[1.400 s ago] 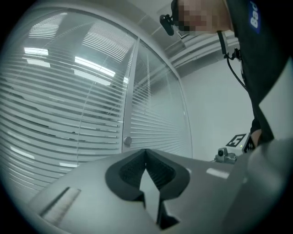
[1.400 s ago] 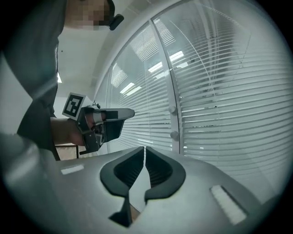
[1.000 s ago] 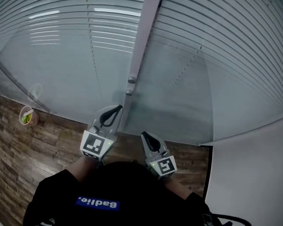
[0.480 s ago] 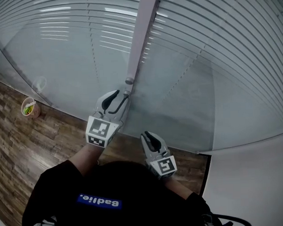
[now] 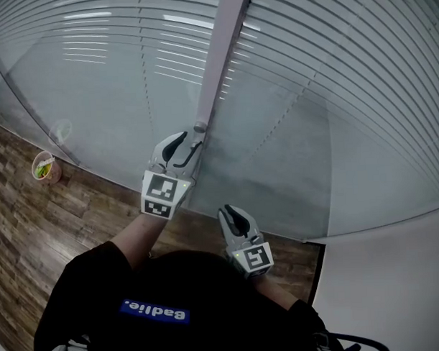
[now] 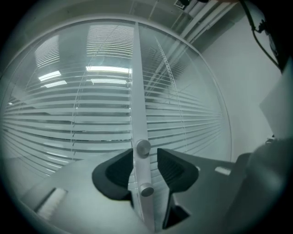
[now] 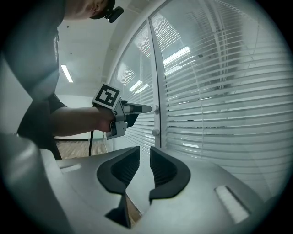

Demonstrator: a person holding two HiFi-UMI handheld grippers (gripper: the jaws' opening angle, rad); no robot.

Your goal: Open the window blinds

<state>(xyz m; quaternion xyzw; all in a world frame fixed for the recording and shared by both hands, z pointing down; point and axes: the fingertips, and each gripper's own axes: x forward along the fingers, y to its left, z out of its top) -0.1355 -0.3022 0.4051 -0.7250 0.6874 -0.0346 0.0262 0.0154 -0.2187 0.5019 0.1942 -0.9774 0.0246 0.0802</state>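
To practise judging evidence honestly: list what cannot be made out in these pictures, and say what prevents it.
- Cup: too small in the head view to tell what is in it.
- Behind the blinds: slats and glare hide it in every view.
- Post: its top is cut off by the head view's upper edge.

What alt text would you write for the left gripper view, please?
The left tongs, which have just been opening, stand open around a pale vertical bar with two round knobs. White slatted blinds fill the window behind it.
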